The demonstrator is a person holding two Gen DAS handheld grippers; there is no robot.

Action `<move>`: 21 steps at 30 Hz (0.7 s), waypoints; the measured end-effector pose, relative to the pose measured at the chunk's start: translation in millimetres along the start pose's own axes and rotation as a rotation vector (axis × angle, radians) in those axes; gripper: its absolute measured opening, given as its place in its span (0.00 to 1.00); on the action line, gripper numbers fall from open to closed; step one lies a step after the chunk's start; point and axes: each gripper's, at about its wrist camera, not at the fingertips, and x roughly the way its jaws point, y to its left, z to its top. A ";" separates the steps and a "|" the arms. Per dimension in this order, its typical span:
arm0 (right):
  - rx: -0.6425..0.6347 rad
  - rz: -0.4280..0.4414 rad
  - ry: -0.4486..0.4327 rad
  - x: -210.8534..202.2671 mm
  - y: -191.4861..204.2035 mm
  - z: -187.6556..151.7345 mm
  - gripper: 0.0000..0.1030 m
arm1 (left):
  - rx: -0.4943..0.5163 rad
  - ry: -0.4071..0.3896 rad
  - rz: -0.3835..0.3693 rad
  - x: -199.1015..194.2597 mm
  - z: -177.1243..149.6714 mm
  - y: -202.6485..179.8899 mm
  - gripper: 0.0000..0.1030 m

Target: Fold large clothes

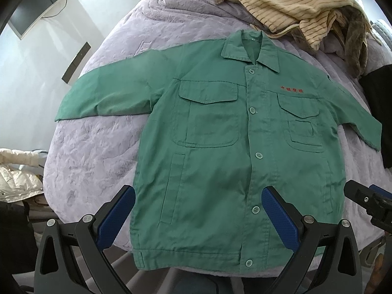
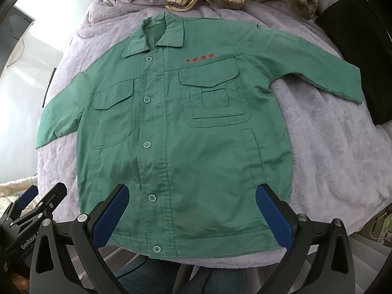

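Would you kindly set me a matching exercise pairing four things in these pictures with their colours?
Things:
1. jacket
2. blanket
3. striped cloth
4. pads of the left tongs

Colours:
A. blue
B. lilac
C. green
D. tan with dark stripes

Pairs: 1-C, 2-B, 3-D, 4-A

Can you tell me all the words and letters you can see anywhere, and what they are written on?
"GenRobot": white print on the black body of the left claw, seen at the edge of the right wrist view; it is cut off after that.
Red embroidered characters: four of them on the chest of the green jacket, above a pocket flap; too blurred to read.
Nothing else bears any writing.
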 end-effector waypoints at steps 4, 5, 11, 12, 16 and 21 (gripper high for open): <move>0.009 0.013 -0.007 4.5 6.1 1.8 1.00 | -0.017 0.008 -0.018 5.0 -0.9 8.1 1.00; 0.014 0.019 -0.004 5.4 7.5 2.7 1.00 | -0.021 0.012 -0.027 6.2 -0.9 9.4 1.00; -0.004 0.059 0.002 14.6 25.0 6.6 1.00 | -0.047 0.032 -0.087 20.0 -1.9 25.5 1.00; -0.013 0.065 0.003 16.5 29.5 7.1 1.00 | -0.055 0.037 -0.095 23.1 -1.7 30.2 1.00; -0.083 0.112 -0.003 22.3 52.3 6.7 1.00 | -0.089 0.039 -0.119 36.2 2.2 52.1 1.00; -0.166 0.215 -0.012 41.3 89.6 4.4 1.00 | -0.177 -0.010 -0.135 64.6 17.2 109.6 1.00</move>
